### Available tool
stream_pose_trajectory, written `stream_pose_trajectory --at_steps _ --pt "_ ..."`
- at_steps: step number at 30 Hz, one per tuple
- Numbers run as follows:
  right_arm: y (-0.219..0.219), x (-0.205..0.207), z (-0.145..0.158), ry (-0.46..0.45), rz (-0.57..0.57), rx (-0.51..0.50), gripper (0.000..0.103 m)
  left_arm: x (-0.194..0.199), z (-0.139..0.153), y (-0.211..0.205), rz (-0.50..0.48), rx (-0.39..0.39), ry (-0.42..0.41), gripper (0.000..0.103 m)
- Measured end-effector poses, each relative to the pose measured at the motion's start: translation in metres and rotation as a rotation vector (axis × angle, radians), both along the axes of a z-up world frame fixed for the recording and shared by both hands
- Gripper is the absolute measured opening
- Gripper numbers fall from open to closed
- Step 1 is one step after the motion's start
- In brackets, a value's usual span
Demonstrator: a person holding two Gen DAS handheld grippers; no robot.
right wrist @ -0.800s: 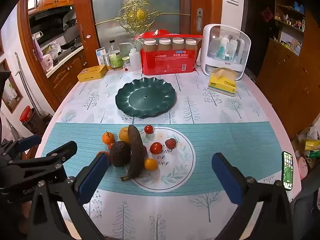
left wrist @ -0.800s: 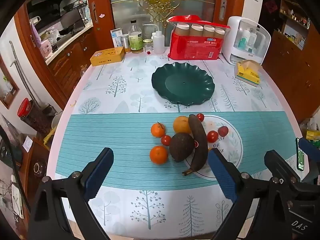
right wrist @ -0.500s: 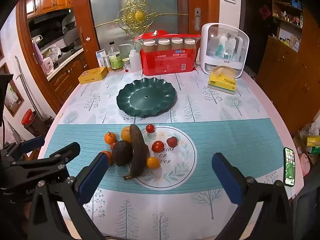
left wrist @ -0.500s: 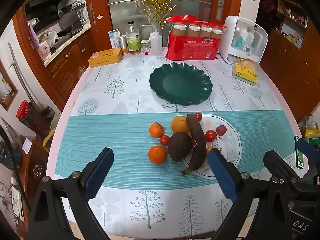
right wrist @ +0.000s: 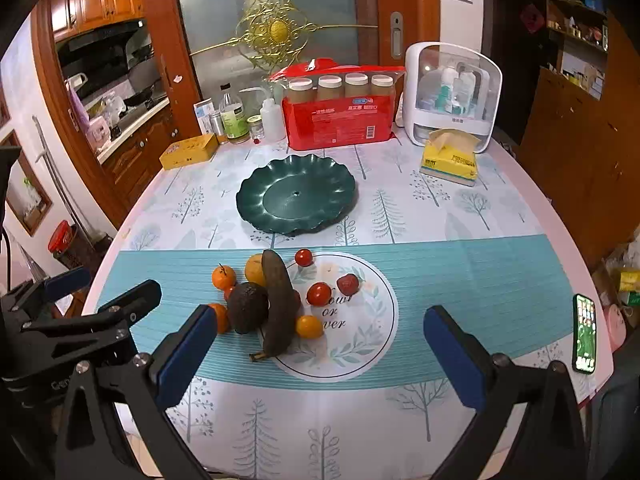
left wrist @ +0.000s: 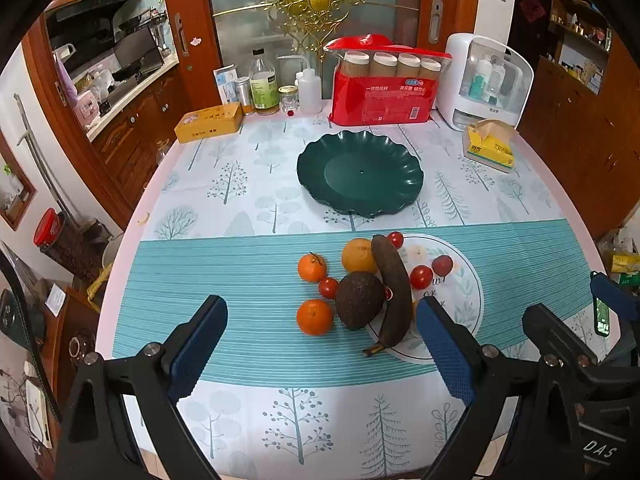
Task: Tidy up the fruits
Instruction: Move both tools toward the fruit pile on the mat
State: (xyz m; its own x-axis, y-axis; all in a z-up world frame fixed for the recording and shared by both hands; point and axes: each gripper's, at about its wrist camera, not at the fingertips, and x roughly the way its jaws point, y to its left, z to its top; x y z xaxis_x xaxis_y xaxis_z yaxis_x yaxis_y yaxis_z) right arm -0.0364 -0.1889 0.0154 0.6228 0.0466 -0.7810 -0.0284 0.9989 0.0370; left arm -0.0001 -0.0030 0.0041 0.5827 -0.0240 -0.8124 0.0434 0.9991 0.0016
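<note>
A heap of fruit lies mid-table: a dark overripe banana [left wrist: 394, 288] [right wrist: 278, 304], a dark avocado [left wrist: 359, 300] [right wrist: 248, 308], an orange [left wrist: 357, 255], two tangerines [left wrist: 315, 317] [left wrist: 312, 267] and several cherry tomatoes [left wrist: 421, 277] [right wrist: 319, 294]. An empty dark green scalloped plate [left wrist: 360, 178] [right wrist: 296, 199] sits behind them. My left gripper [left wrist: 320, 344] is open and empty, above the table's near edge in front of the fruit. My right gripper [right wrist: 318, 354] is open and empty, beside it to the right.
At the back stand a red pack of jars [left wrist: 384, 92], a white organiser box [left wrist: 486, 84], a yellow tissue pack [left wrist: 490, 146], a yellow tin [left wrist: 210, 122] and bottles [left wrist: 264, 88]. A phone [right wrist: 584, 332] lies at the right edge.
Both grippers have drawn back slightly and risen; the fruit and plate appear a little farther away. Nothing on the table has moved.
</note>
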Motion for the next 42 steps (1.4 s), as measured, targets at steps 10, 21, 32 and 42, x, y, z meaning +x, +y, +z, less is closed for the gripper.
stream_pose_trajectory --at_steps 10,21,32,42 --pt "0.018 0.002 0.007 0.005 0.078 -0.131 0.103 -0.002 0.022 0.005 0.035 -0.033 -0.085 0.095" --pt "0.013 0.005 0.036 -0.043 0.052 -0.168 0.103 -0.002 0.035 -0.001 0.015 -0.030 -0.107 0.095" --pt "0.010 0.014 0.048 -0.072 0.045 -0.135 0.103 0.004 0.031 0.013 -0.021 -0.059 -0.098 0.095" --pt "-0.008 0.043 0.012 -0.030 0.045 -0.072 0.103 0.020 0.007 0.054 0.086 -0.129 -0.150 0.095"
